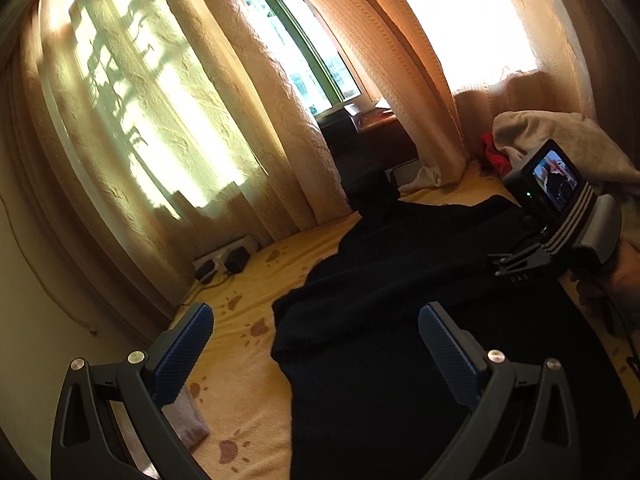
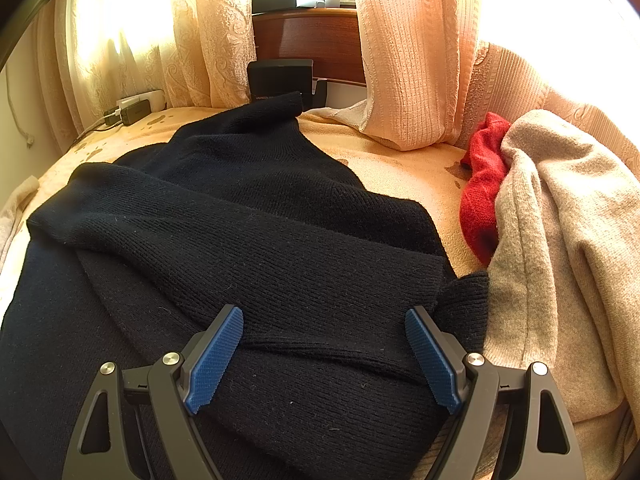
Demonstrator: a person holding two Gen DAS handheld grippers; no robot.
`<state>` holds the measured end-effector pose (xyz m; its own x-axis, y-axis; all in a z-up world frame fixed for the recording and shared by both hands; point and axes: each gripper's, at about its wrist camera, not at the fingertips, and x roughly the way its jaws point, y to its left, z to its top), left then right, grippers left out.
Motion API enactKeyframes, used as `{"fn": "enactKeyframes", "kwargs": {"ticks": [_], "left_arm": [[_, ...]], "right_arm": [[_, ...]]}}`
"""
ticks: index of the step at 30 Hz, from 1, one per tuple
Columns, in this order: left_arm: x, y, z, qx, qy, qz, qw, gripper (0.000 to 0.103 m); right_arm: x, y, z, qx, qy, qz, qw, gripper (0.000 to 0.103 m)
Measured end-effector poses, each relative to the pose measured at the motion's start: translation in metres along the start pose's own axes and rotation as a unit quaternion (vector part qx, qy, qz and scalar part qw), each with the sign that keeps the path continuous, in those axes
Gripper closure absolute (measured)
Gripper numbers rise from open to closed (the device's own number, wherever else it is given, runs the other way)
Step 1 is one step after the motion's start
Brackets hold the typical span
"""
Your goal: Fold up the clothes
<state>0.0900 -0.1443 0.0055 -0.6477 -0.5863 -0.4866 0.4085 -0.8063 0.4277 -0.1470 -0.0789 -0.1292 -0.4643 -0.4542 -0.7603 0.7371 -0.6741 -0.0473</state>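
A black knit sweater [image 2: 248, 232] lies spread on a yellow paw-print blanket [image 2: 392, 168], one sleeve folded across its body and its cuff by the right edge. My right gripper [image 2: 324, 320] hovers low over the sweater's near part, open, its blue pads on either side of a fold with nothing pinched. In the left wrist view the same sweater [image 1: 400, 320] fills the lower right. My left gripper [image 1: 316, 316] is open above the sweater's left edge and the blanket [image 1: 240, 392]. The right gripper's body and camera [image 1: 560, 200], held by a hand, shows at the far right.
A beige garment [image 2: 560, 240] and a red knit piece [image 2: 484, 184] are heaped at the right. Curtains [image 2: 408, 60] hang behind, with black boxes [image 2: 280, 78] and a wooden desk between them. A power strip with chargers [image 2: 136, 106] lies at the back left.
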Motion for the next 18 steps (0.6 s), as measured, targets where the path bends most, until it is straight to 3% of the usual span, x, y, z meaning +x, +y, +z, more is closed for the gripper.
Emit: {"fn": "enactKeyframes", "kwargs": {"ticks": [5, 13, 18], "left_arm": [[0.017, 0.006, -0.004, -0.051, 0.05, -0.077, 0.9945, 0.0], [0.023, -0.006, -0.011, -0.066, 0.072, -0.129, 0.9868, 0.0], [0.017, -0.034, -0.019, -0.036, 0.079, -0.179, 0.98, 0.0]], "right_arm": [[0.0, 0.0, 0.0, 0.0, 0.0, 0.0, 1.0, 0.018], [0.0, -0.001, 0.001, 0.0, 0.0, 0.0, 1.0, 0.017], [0.0, -0.001, 0.001, 0.0, 0.001, 0.0, 1.0, 0.017]]}}
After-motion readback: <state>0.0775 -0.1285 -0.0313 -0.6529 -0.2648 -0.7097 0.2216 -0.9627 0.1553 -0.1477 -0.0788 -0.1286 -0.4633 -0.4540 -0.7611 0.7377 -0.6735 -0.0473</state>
